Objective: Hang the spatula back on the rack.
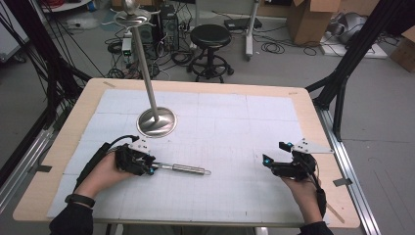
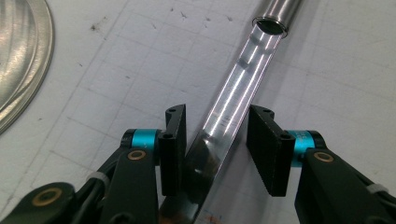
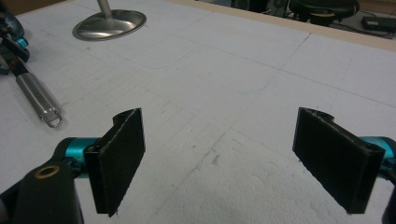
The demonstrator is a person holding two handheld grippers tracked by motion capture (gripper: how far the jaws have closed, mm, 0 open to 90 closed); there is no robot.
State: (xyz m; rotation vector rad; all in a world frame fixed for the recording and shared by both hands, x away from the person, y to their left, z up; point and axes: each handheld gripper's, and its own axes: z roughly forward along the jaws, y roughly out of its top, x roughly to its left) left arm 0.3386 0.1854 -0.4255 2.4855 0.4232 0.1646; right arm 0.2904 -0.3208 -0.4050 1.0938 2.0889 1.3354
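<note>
One shiny steel tool (image 1: 183,169) lies flat on the tabletop (image 1: 303,100); left gripper (image 2: 215,140) fingers (image 2: 267,149) straddle its blade loosely, right gripper (image 3: 233,158) gapes wide, empty.

Readable text: none | Labels, brands, numbers, signs: none legible on any surface | Table mat (image 1: 235,122): printed grid lines only, no lettering | Cardboard boxes (image 1: 313,19) at the back: markings too small to read
</note>
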